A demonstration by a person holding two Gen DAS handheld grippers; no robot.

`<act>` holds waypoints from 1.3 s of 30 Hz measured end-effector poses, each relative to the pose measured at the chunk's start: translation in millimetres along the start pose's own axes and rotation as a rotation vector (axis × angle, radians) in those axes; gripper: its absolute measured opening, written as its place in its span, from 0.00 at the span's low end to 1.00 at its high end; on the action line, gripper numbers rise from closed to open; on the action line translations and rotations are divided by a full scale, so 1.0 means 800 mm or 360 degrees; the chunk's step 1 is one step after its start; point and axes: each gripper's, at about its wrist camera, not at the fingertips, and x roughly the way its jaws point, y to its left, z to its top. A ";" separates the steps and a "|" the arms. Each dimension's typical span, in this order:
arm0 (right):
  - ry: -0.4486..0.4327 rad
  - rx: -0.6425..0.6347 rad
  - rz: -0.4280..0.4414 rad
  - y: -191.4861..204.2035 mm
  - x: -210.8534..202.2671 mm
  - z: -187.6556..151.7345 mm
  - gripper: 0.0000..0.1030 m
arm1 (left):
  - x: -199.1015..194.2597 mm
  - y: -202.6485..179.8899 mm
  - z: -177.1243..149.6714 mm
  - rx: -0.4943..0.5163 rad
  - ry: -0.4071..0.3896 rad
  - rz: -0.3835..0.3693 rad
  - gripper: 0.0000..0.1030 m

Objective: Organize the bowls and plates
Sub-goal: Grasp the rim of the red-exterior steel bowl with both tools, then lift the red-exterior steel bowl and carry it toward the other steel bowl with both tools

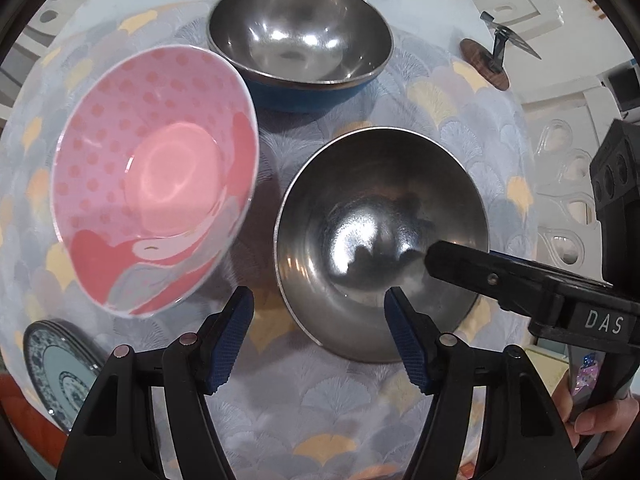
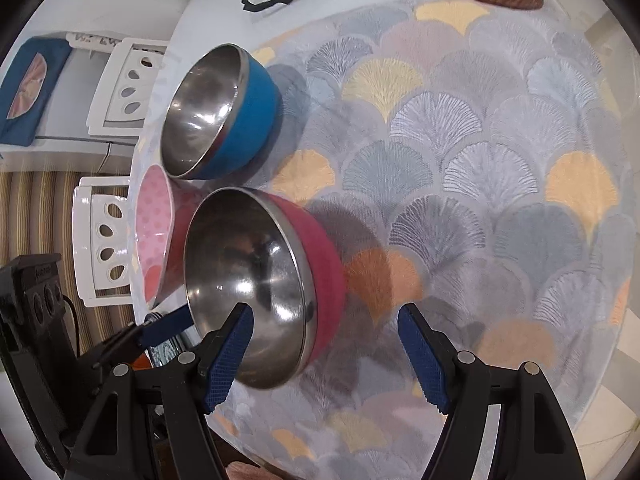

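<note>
Steel lines the red-walled bowl (image 2: 256, 284) nearest you; your right gripper (image 2: 324, 354) is spread wide, its left finger inside the bowl near the rim, its right finger outside and well clear, nothing pinched. Your left gripper (image 1: 320, 340) is likewise spread and empty, its right finger over the near rim of the same bowl (image 1: 380, 240). Judge this bowl light, rigid and slick: take it by the rim, one pad inside and one on the red wall, and close firmly so it does not slip. Left of the left jaws sits the pink dotted bowl (image 1: 156, 176), probably melamine or ceramic, so set it down gently. Beyond both stands the blue-walled steel bowl (image 1: 300, 32). A blue-patterned plate (image 1: 56, 364) lies at the near left. All rest on the fan-patterned tablecloth (image 2: 460, 160).
</note>
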 end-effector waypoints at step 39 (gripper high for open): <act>-0.0193 0.0074 -0.0115 0.046 -0.028 -0.031 0.43 | -0.031 -0.016 -0.007 0.0313 -0.0030 -0.0104 0.32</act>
